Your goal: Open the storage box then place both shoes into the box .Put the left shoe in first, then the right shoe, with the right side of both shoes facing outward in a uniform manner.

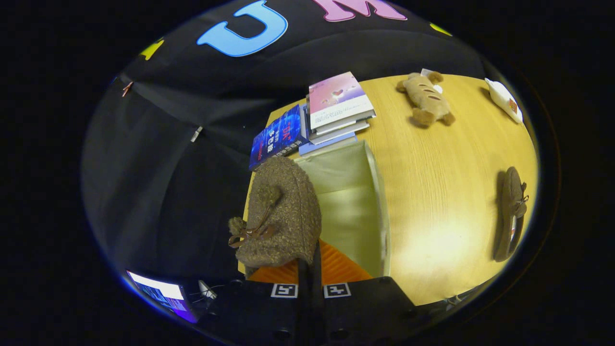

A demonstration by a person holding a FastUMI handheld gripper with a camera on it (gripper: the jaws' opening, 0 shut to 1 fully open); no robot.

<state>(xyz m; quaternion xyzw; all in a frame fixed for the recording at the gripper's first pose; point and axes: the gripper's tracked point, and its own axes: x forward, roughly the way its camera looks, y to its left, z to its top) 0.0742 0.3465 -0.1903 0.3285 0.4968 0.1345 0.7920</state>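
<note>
A brown fuzzy shoe [281, 216] with a bow and pompoms hangs over the near left side of the open storage box [379, 202], whose pale inside shows bare. My gripper [310, 257] is shut on the shoe's rear rim, its fingers close together with the thin edge pinched between them. The toe points away from me, toward the books. A second brown shoe [511, 214] lies on the wooden table [432, 192], off to the right of the box and well apart from it.
A stack of books [336, 108] and a blue book [278, 137] lie just beyond the box. A brown plush toy [426, 98] and a white bottle [503, 100] sit farther back right. The table's left edge runs beside the box; a lit screen [161, 294] sits below it.
</note>
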